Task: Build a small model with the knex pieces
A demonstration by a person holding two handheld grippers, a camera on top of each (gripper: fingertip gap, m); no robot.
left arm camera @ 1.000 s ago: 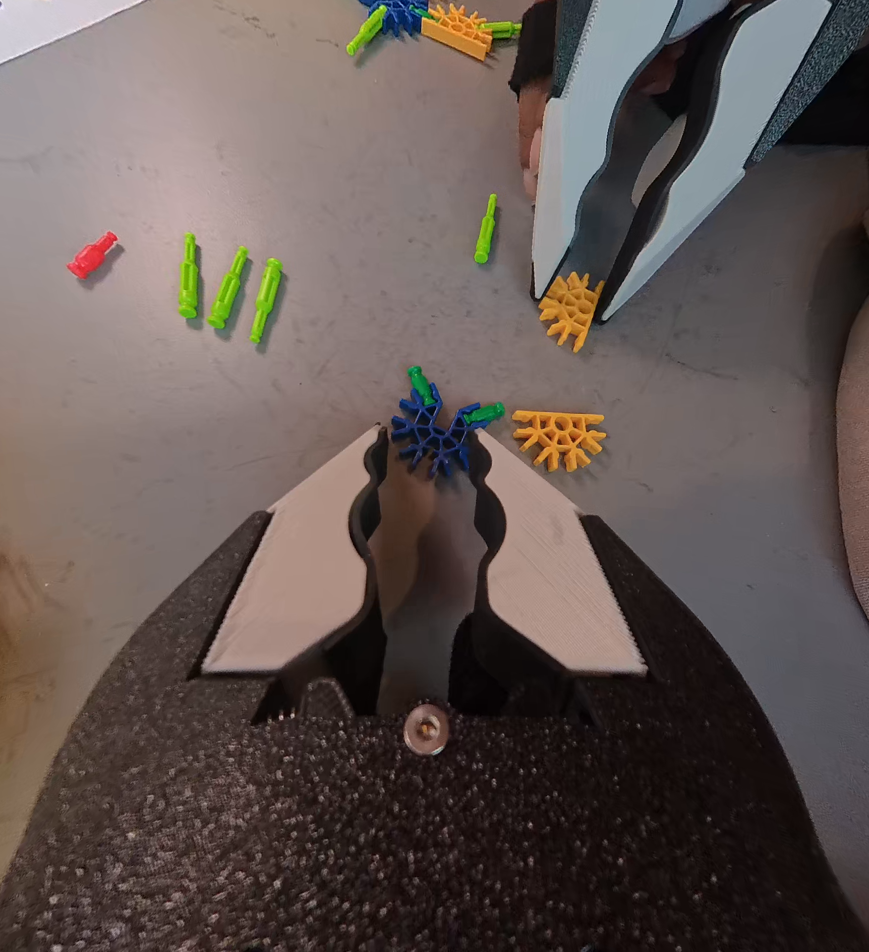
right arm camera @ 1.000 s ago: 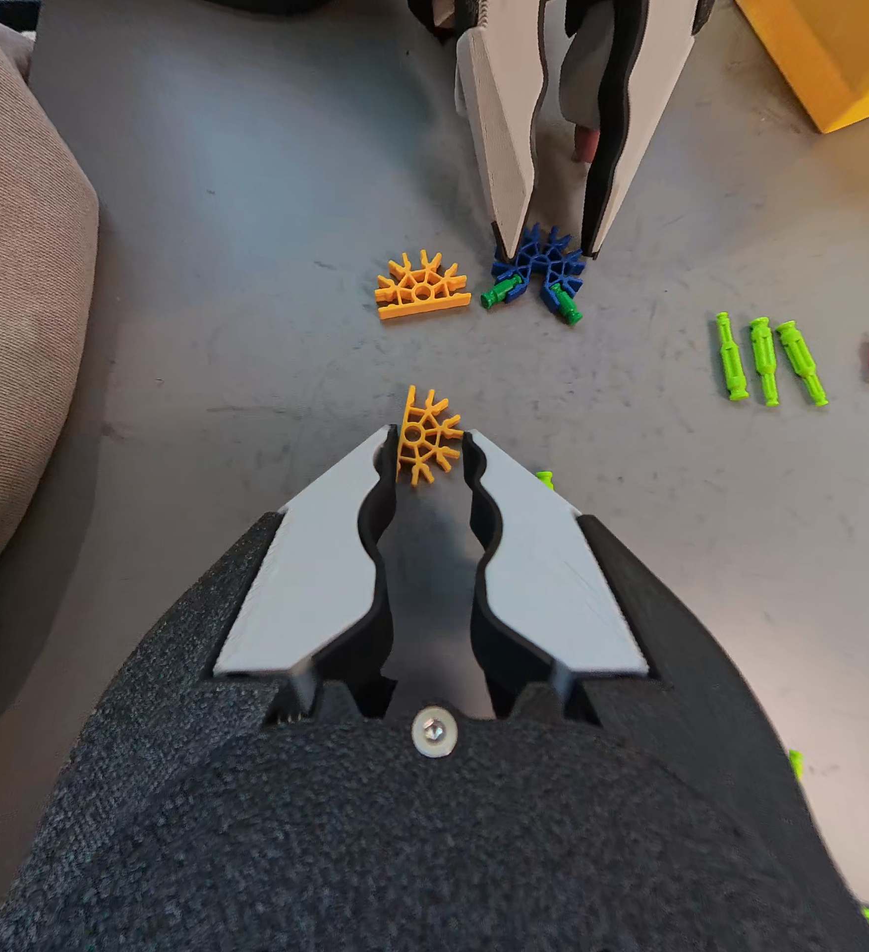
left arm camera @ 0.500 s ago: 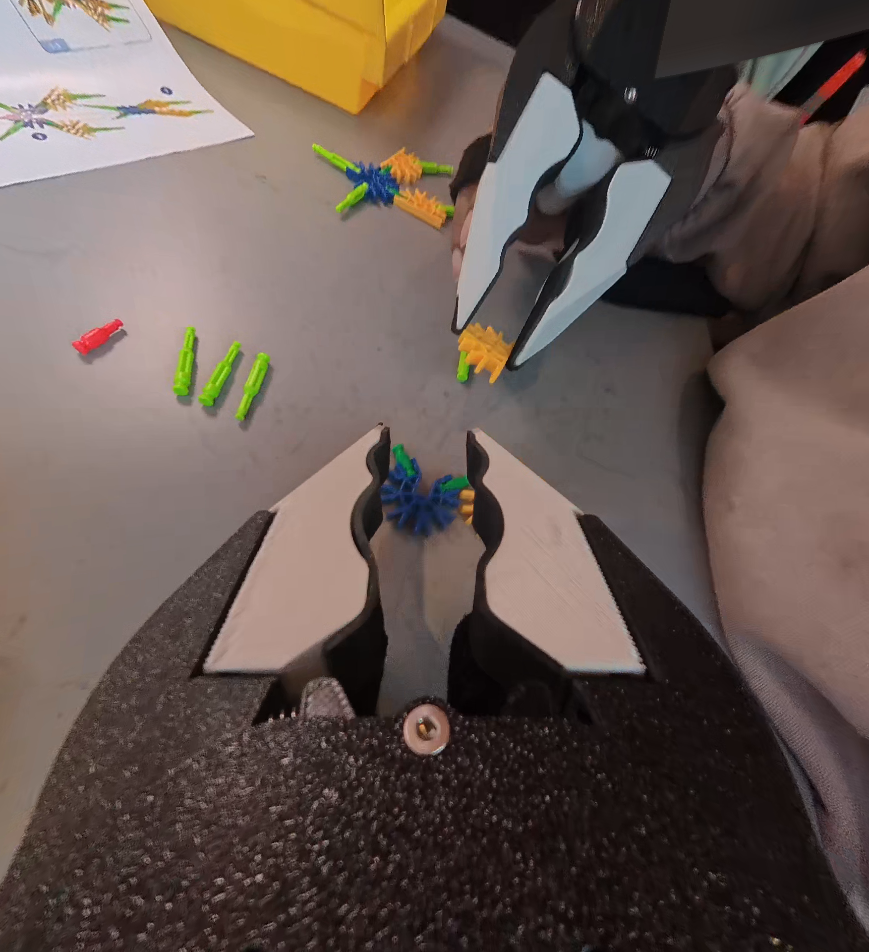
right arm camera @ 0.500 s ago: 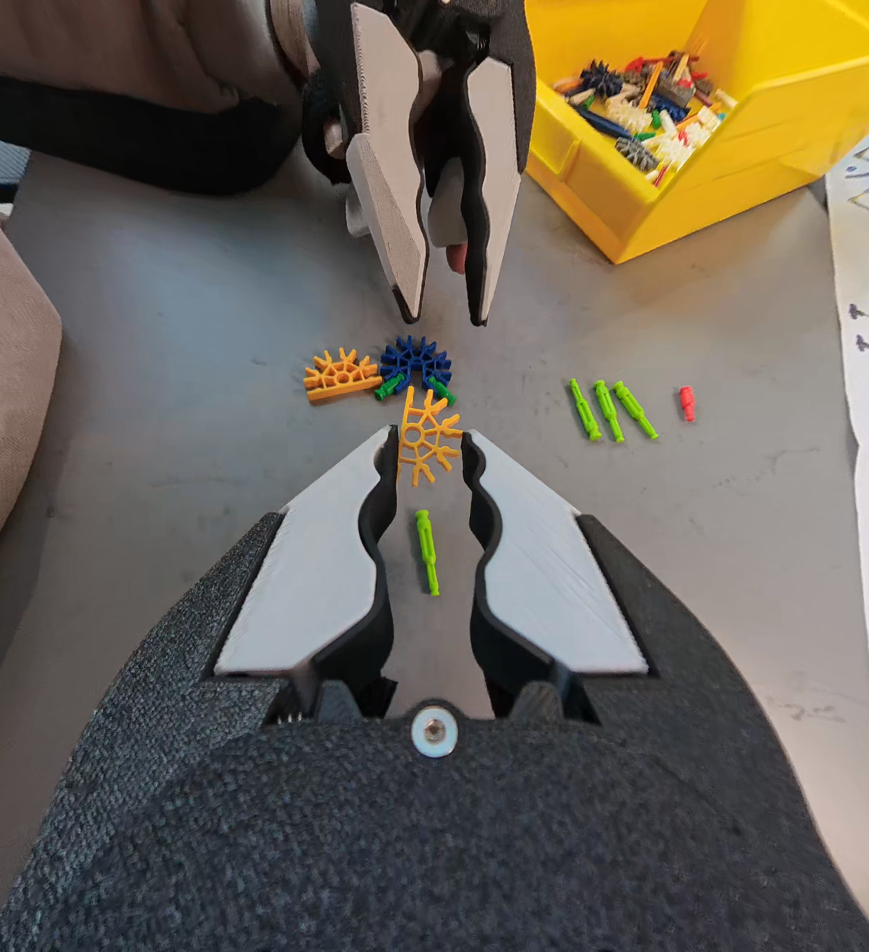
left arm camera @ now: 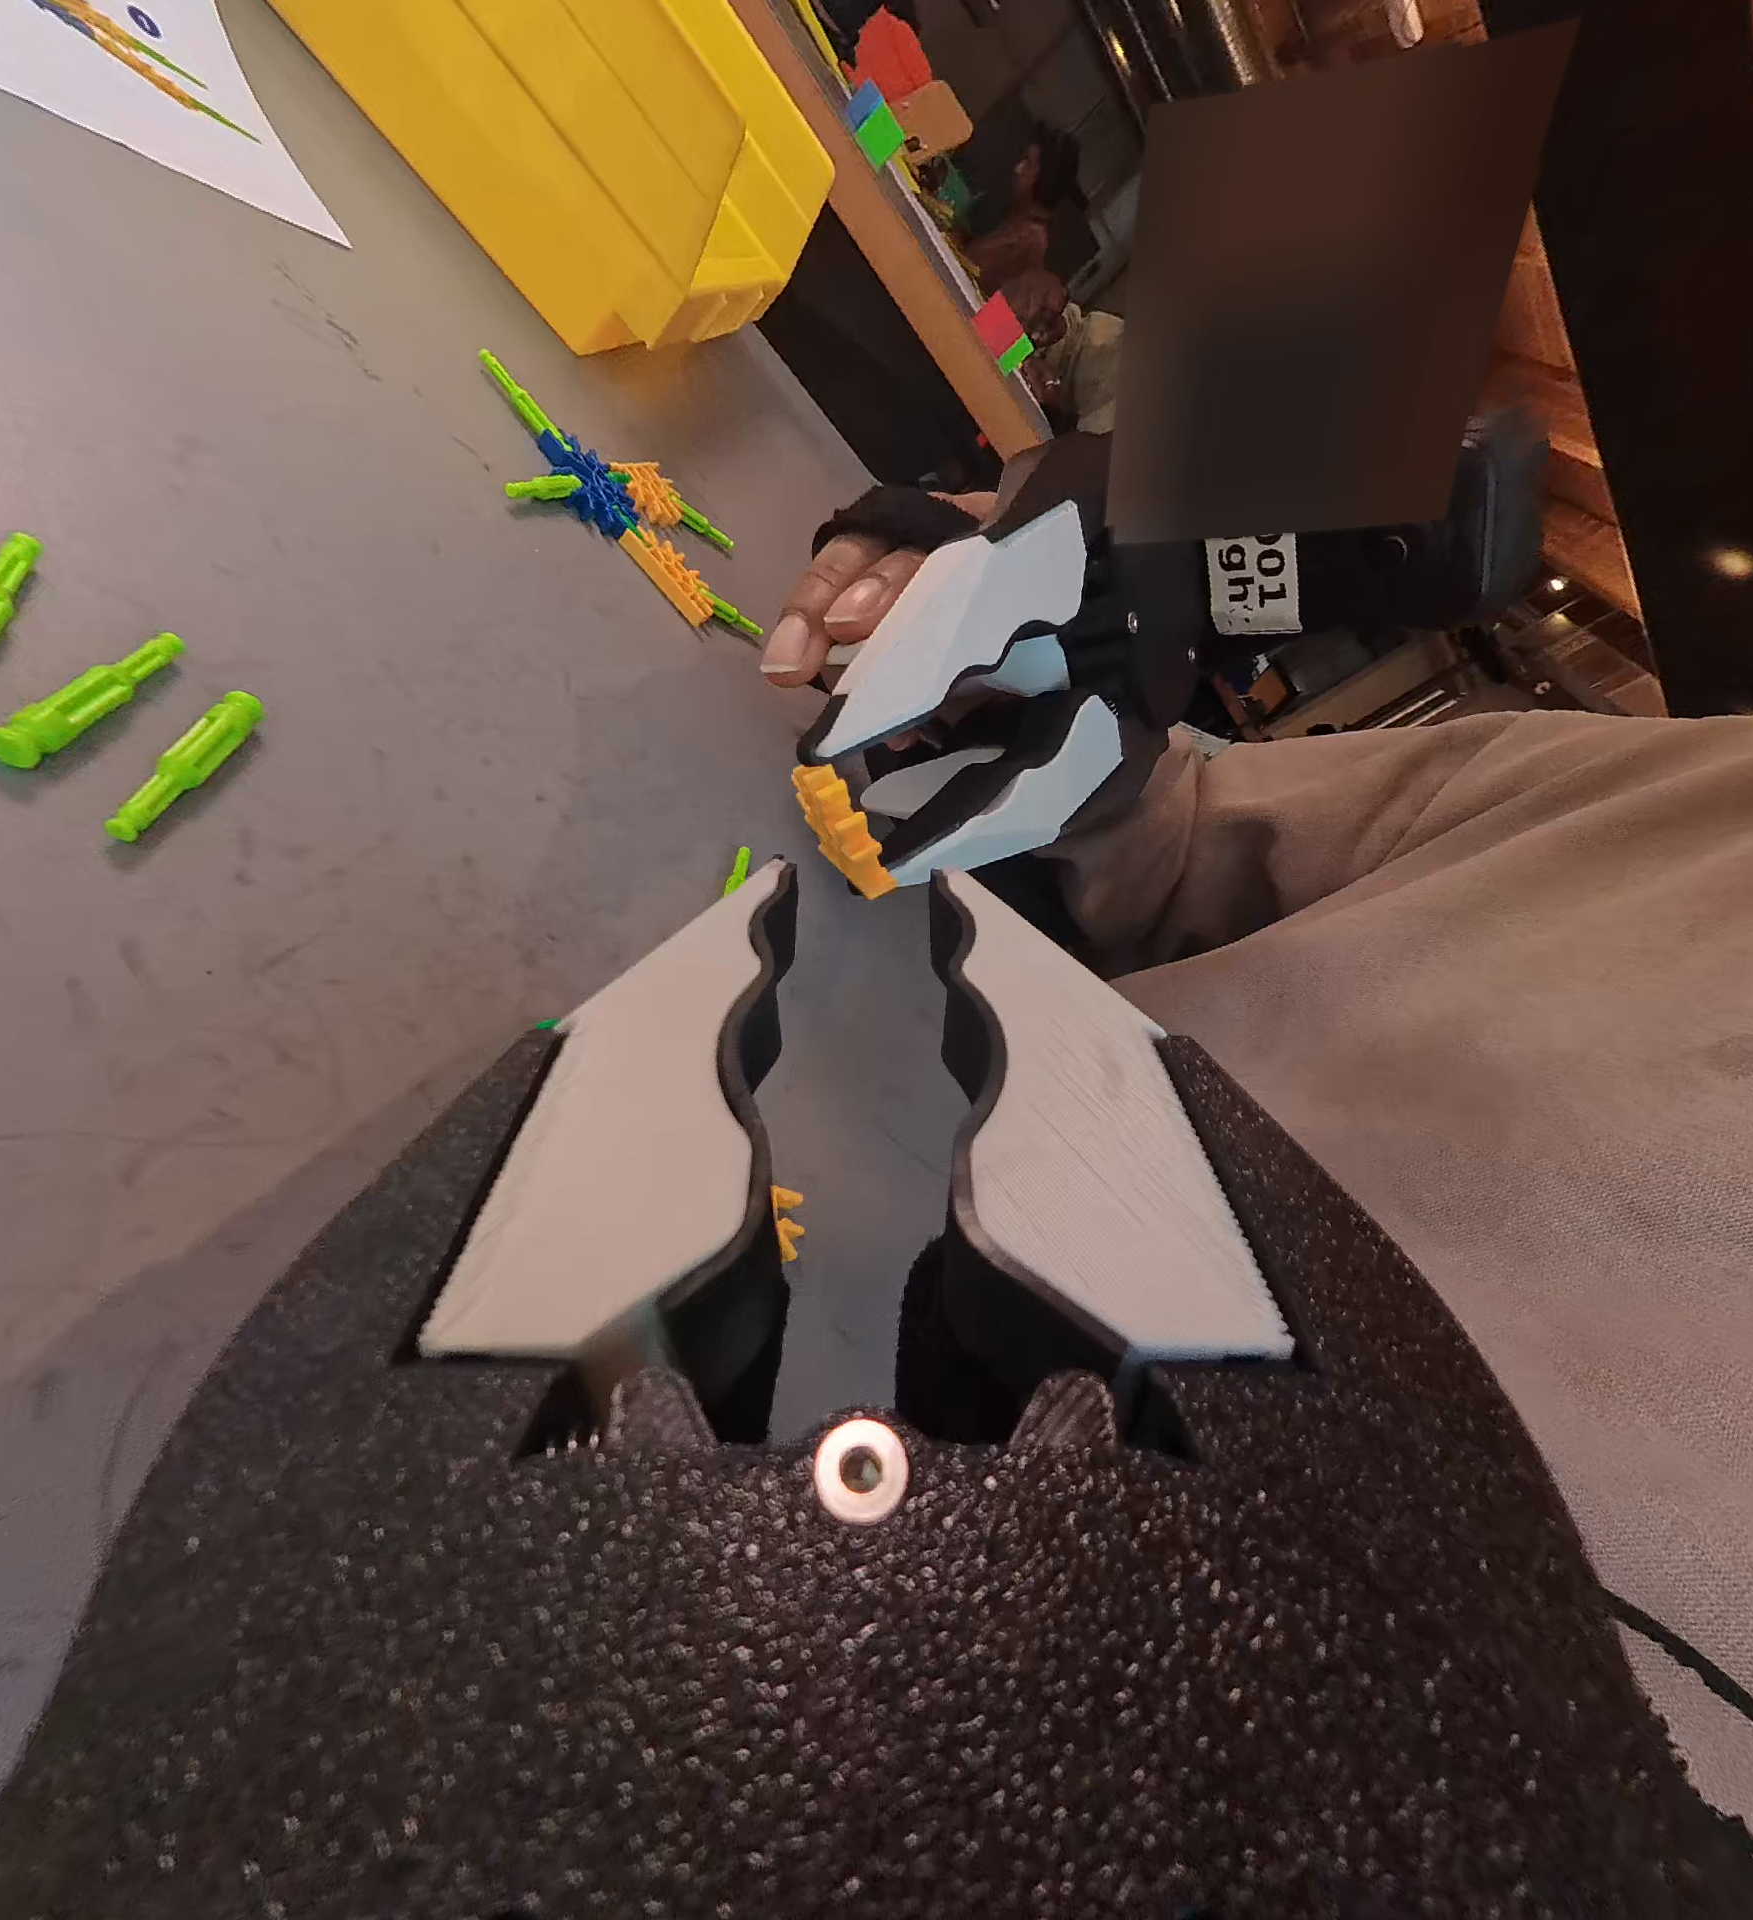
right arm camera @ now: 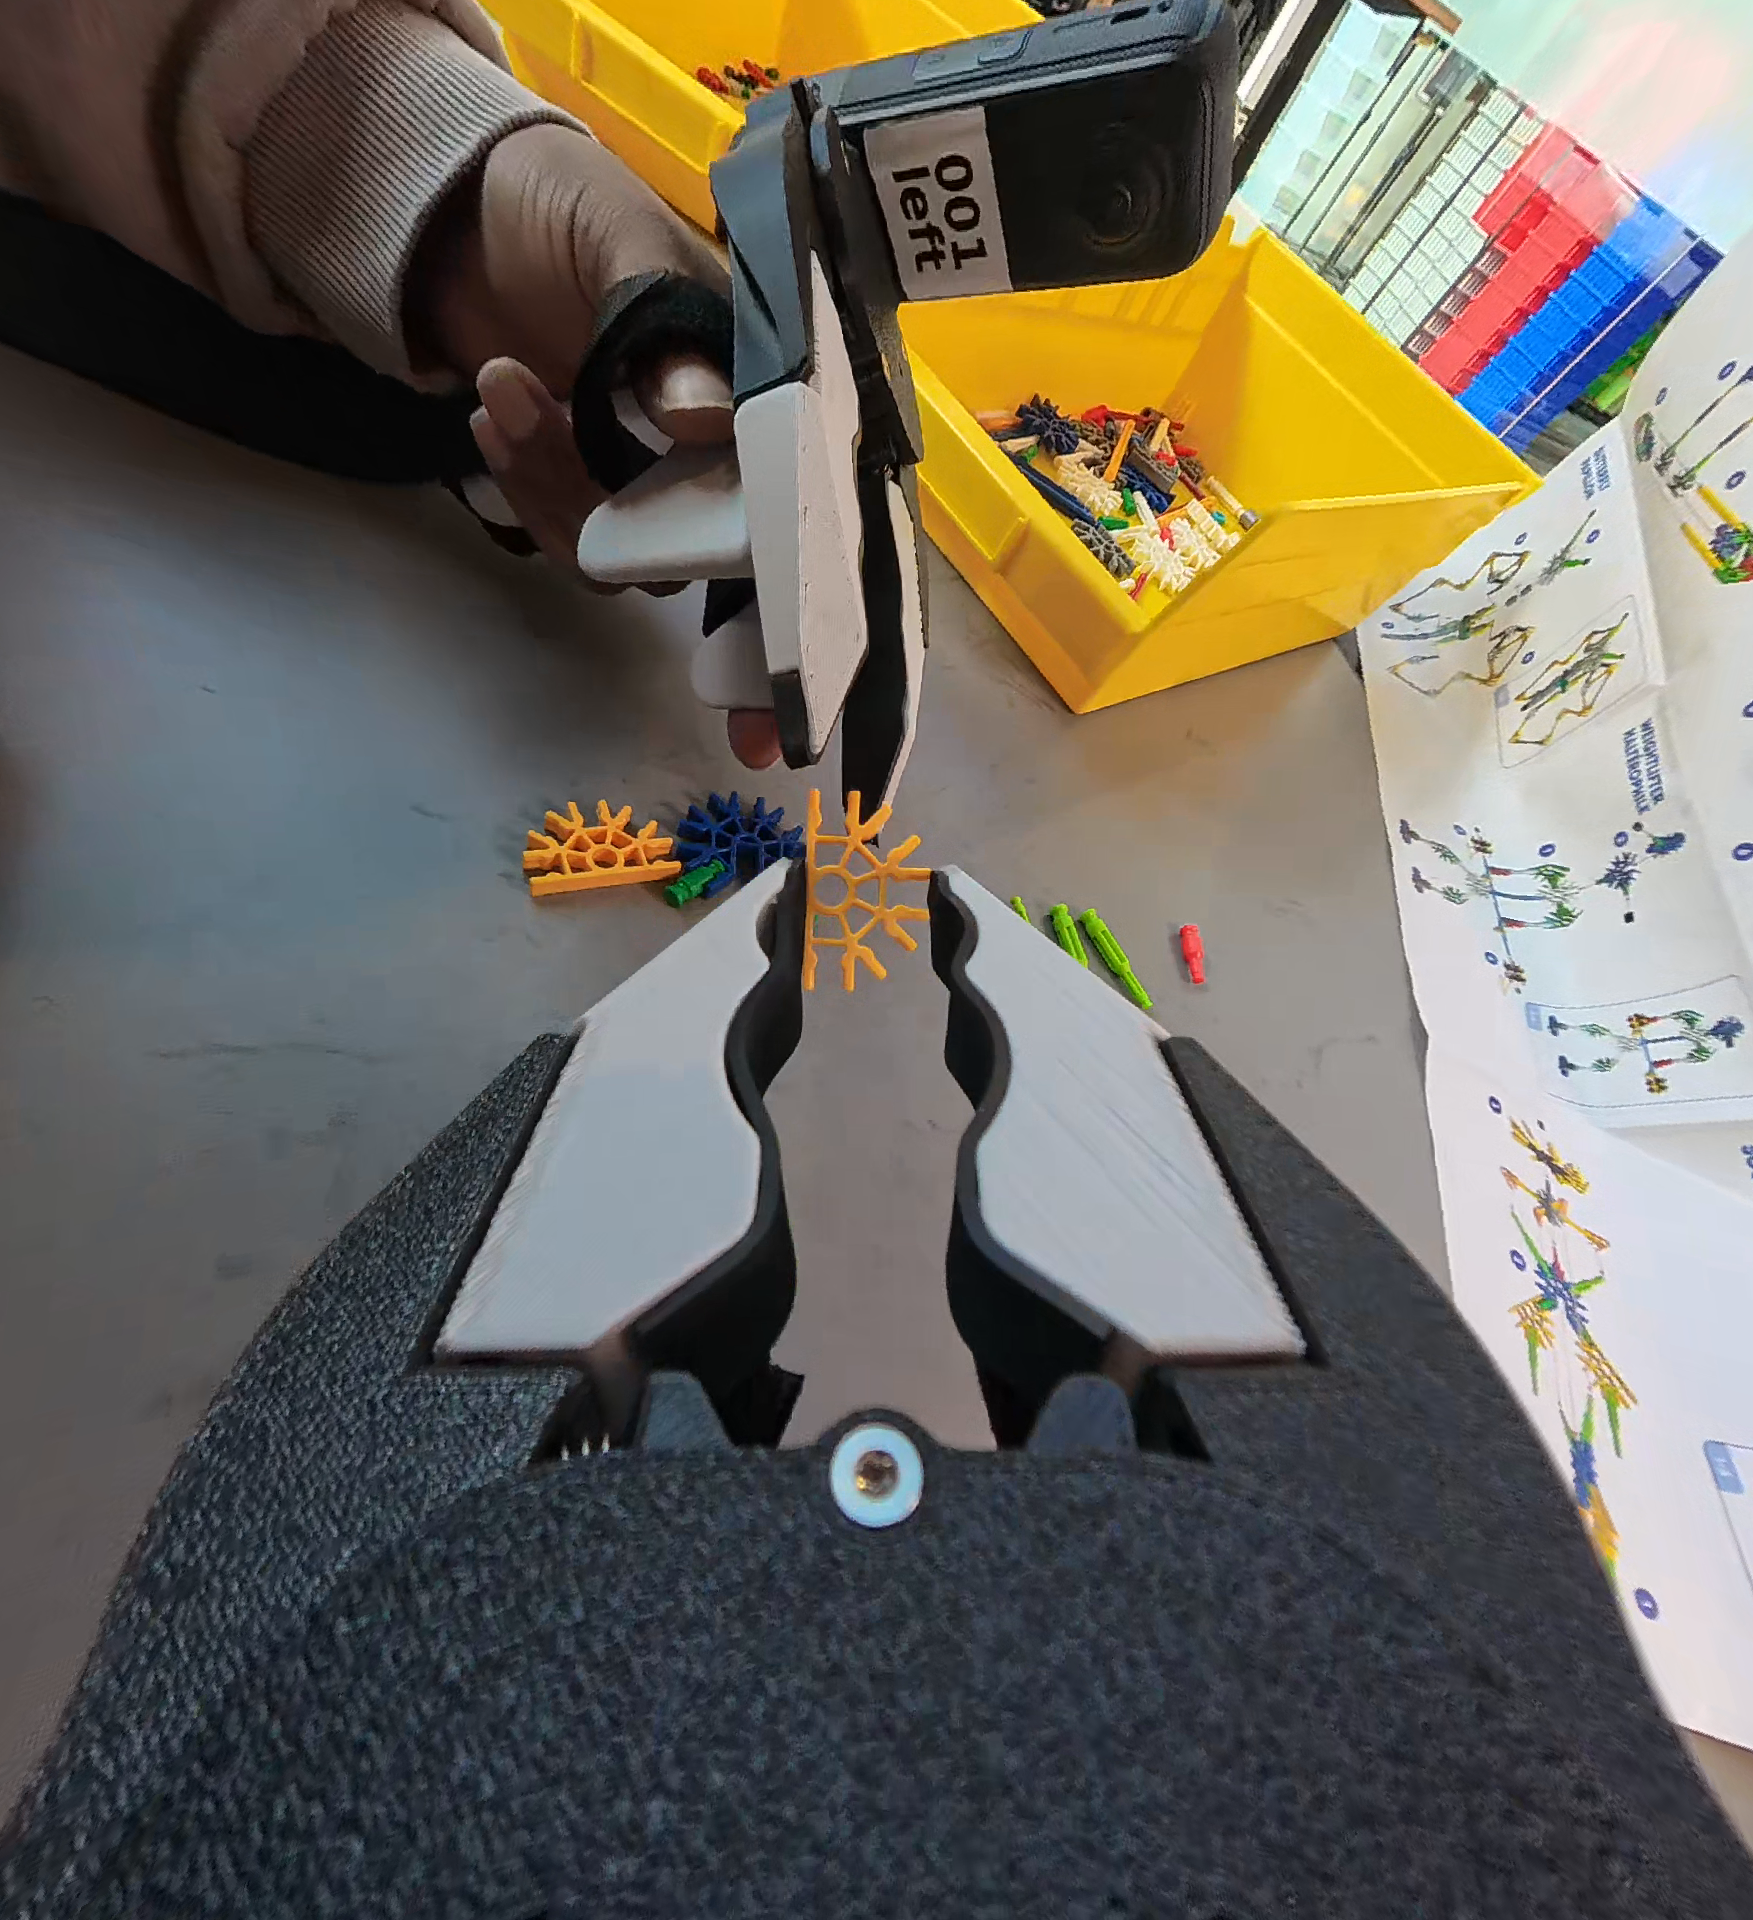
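Right gripper (right arm camera: 867,888): jaws narrow, clamped on an orange connector (right arm camera: 856,894). The connector is a half-round spoked piece, held upright between the fingertips and lifted clear of the grey table (right arm camera: 228,831). In the left wrist view the same gripper (left arm camera: 856,821) shows farther off, with the connector (left arm camera: 836,826) edge-on at its tips.

Left gripper (left arm camera: 861,894): jaws apart, nothing between the tips. It is raised above the table and tilted, with its tips close to the held connector. In the right wrist view it (right arm camera: 846,774) hangs tips-down just behind that connector.

On the table below the left gripper:
- a second orange connector (right arm camera: 597,847), lying flat;
- a blue connector (right arm camera: 737,831), touching the orange one, with a dark green rod (right arm camera: 700,883) plugged in.

Right of the right gripper lie light green rods (right arm camera: 1100,940) side by side, and a red rod (right arm camera: 1192,951) just beyond them. In the left wrist view three such rods (left arm camera: 82,696) are visible.

Farther back:
- an assembly (left arm camera: 633,504) of blue hub, orange connectors and green rods, flat on the table;
- a yellow bin (right arm camera: 1371,540) holding mixed loose parts;
- an instruction sheet (right arm camera: 1630,935) along the table's right side.
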